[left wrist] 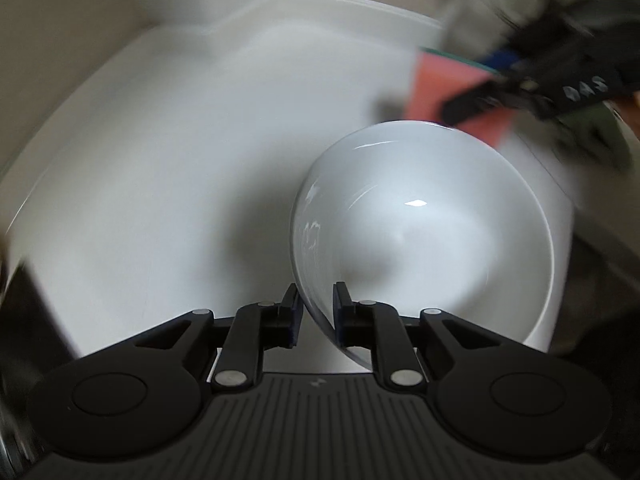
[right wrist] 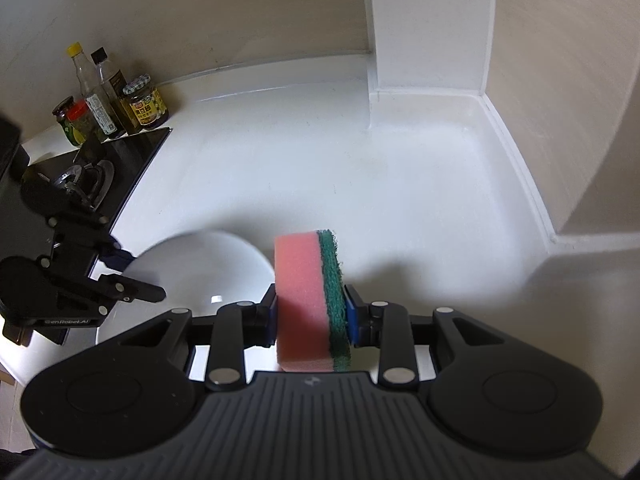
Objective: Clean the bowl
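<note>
Bowl (left wrist: pixel 424 224) pinched at near rim by left tool (left wrist: pixel 316 312), tilted open for scrubbing; sponge (right wrist: pixel 310 300) clamped in right tool (right wrist: pixel 310 316), poised just beside it above white desk (right wrist: pixel 280 160).

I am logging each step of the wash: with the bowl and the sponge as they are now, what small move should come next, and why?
Probably bring the right tongs down and to their left, so the pink sponge with the green scouring layer meets the inside of the round white ceramic bowl. The left tongs pinch the bowl's rim, the sponge is clamped beside the bowl, apparently not touching it.
</note>
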The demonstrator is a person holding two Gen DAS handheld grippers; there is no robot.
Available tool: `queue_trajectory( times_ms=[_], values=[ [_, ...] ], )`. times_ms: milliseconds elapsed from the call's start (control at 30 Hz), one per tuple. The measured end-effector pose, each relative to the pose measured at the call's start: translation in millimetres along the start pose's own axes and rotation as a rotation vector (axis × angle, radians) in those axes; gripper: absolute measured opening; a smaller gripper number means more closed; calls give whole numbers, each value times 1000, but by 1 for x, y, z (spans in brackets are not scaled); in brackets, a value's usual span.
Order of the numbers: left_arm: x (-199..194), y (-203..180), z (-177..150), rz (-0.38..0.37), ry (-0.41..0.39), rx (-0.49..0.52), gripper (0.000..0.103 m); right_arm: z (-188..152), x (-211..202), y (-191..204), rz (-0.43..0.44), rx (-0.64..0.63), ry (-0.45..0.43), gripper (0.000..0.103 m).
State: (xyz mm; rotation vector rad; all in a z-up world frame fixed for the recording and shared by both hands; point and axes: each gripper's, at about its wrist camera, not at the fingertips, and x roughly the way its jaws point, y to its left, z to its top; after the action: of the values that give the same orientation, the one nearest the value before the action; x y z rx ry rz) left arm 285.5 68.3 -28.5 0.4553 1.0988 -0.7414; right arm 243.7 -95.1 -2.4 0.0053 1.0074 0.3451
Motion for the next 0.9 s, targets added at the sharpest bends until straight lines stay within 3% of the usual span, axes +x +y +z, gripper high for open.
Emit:
queue_trajectory(
  times_ms=[167,233,333,533,733,800,900],
  values=[
    [-11,1,-4,74,-60,-249,15,-2,0,-1,20,17,-11,27],
    [-17,-5,-20,96,-81,-350,14,-5,-2,-3,31,24,-20,27],
    [-16,-14,-32,83,-82,-395,14,-7,-3,-5,42,25,-23,27],
    [-10,-7,-13,91,-34,-254,7,-9,-8,1,46,-51,7,27],
    [7,-5,24,60,-21,44,11,-8,-8,5,6,-81,5,27],
    [8,-2,28,48,-16,31,11,-8,-7,6,-7,-93,-1,27],
    [2,2,23,72,-38,-124,12,-9,-8,0,14,-64,-11,27]
  ],
)
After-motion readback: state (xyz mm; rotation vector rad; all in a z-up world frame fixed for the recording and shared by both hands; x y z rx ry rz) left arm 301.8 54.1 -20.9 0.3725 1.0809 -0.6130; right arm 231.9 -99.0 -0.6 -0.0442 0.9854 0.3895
